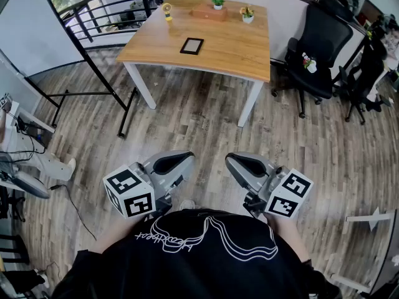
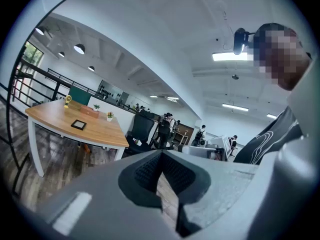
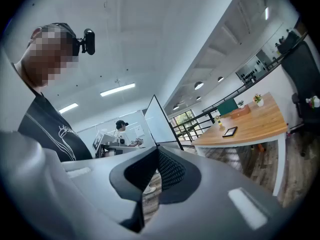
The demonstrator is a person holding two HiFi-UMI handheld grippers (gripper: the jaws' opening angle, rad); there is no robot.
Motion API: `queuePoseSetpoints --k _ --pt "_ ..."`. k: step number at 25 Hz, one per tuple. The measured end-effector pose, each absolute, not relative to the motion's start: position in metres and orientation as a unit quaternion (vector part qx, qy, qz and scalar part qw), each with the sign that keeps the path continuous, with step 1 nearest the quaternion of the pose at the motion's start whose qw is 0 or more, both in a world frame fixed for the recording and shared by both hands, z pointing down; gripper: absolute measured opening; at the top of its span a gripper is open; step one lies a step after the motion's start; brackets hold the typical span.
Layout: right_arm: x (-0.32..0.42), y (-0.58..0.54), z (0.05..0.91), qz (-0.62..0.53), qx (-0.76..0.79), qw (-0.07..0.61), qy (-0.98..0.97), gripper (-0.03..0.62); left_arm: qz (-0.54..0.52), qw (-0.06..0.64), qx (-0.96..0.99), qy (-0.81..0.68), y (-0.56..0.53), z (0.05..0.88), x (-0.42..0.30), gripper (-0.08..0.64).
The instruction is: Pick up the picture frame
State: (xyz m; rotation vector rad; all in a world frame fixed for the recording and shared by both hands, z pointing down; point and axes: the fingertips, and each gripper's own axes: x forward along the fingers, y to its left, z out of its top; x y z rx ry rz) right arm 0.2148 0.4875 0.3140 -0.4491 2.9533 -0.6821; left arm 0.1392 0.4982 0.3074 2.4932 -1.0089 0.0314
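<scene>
The picture frame (image 1: 192,45), small with a black border, lies flat on a wooden table (image 1: 249,48) across the room. It is small in the left gripper view (image 2: 79,124) and the right gripper view (image 3: 230,131). My left gripper (image 1: 185,161) and right gripper (image 1: 234,159) are held low, close to my body, over the floor and far from the table. Both are shut with nothing between the jaws.
On the table stand a yellow toy (image 1: 167,10), a brown box (image 1: 209,12) and two small potted plants (image 1: 247,14). A black office chair (image 1: 317,45) sits right of the table. A black railing (image 1: 93,55) runs along the left. People stand in the background.
</scene>
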Motion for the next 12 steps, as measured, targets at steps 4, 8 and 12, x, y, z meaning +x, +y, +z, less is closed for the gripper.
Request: queuePoseSetpoints --k 4,8,12 --pt "0.222 0.499 0.314 -0.213 -0.144 0.038 0.965 0.023 0.007 0.217 0.902 -0.372 0.508 0.307 0.144 0.0" --pt "0.228 0.505 0.313 -0.207 -0.143 0.036 0.967 0.023 -0.001 0.216 0.901 -0.376 0.516 0.309 0.147 0.002" --pt "0.23 0.511 0.31 -0.194 -0.134 0.037 0.971 0.023 0.002 0.21 0.898 -0.386 0.517 0.311 0.145 0.002"
